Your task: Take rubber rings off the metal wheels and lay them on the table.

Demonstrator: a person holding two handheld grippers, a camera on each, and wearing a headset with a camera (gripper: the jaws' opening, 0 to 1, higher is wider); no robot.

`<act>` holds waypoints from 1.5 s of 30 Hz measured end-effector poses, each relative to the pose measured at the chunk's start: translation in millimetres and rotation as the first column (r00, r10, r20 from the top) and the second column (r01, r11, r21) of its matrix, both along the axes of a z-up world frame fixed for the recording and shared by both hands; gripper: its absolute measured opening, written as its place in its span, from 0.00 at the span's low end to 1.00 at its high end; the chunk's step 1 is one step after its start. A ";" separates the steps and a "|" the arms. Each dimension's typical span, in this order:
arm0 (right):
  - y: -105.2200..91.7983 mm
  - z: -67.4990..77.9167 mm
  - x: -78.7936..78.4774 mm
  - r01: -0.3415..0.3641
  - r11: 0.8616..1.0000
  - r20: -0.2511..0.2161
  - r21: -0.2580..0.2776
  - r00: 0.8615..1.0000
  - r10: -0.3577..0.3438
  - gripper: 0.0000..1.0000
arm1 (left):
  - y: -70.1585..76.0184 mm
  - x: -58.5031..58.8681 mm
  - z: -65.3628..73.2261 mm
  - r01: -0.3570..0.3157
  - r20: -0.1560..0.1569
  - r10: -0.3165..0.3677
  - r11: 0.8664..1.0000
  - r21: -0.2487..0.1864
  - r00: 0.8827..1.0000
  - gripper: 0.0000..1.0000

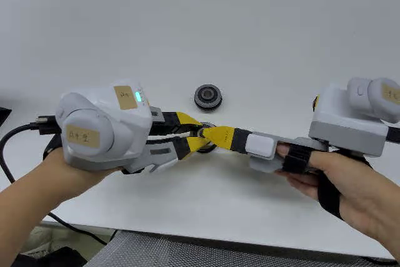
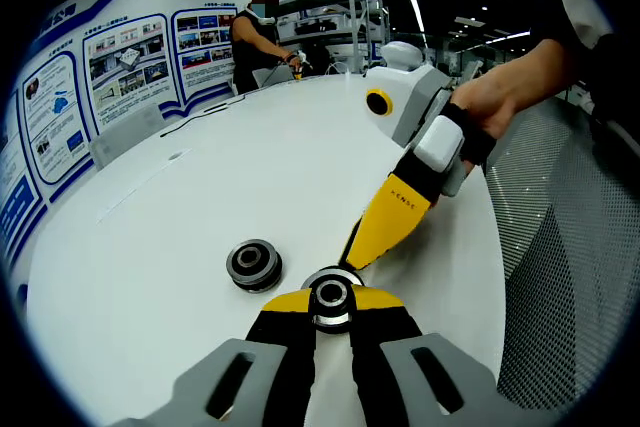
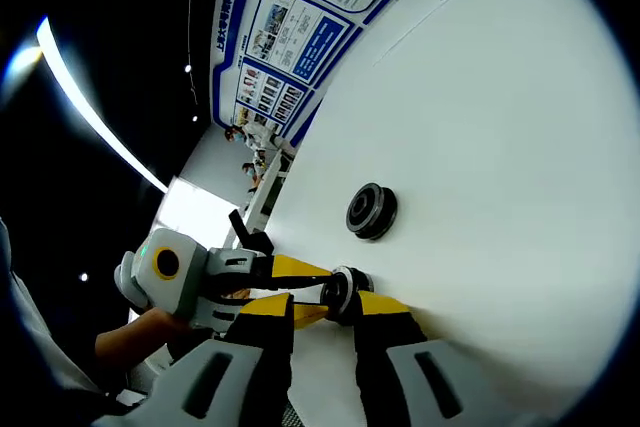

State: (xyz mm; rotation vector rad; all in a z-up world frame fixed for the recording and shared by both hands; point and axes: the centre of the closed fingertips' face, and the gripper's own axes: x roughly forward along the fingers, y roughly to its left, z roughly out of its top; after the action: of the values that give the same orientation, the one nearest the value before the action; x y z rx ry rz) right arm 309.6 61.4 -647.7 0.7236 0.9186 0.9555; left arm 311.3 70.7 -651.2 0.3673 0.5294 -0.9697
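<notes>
A small metal wheel point(image 1: 207, 148) with a black rubber ring is held just above the white table point(image 1: 250, 42). My left gripper point(image 1: 199, 137) comes in from the left and is shut on the wheel point(image 2: 332, 299) across its faces. From the right, my right gripper point(image 1: 211, 136) meets it, yellow jaws pinched on the ring at the wheel's rim point(image 3: 345, 287). In the left gripper view the right gripper point(image 2: 352, 255) slants down from upper right onto the wheel's far edge. A second wheel point(image 1: 207, 96) with its ring on lies flat behind them.
A black cable point(image 1: 19, 132) runs off the table's left edge beside my left hand. The table's front edge point(image 1: 187, 242) lies close below both hands. Open white tabletop stretches beyond the second wheel point(image 2: 254, 264). A person point(image 2: 255, 32) stands at the table's far end.
</notes>
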 end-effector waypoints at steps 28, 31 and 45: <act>-4.5 -11.8 4.7 0.018 0.996 -0.016 -0.083 1.000 -0.019 0.02 | 1.1 0.7 -0.5 0.003 0.003 -0.003 1.000 0.001 1.000 0.11; -4.5 -11.4 4.2 0.021 0.996 -0.025 -0.092 0.999 -0.024 0.02 | 1.4 1.0 -0.7 0.004 0.003 -0.004 1.000 0.002 1.000 0.11; -2.2 -6.6 3.0 0.035 0.993 -0.023 -0.113 0.999 -0.037 0.00 | 2.3 1.9 -1.3 0.000 0.002 0.000 1.000 0.000 1.000 0.11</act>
State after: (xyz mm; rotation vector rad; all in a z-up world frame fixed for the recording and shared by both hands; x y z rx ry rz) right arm 312.6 59.2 -654.3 0.6559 0.9708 0.8575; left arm 313.2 73.0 -652.6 0.3683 0.5276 -0.9690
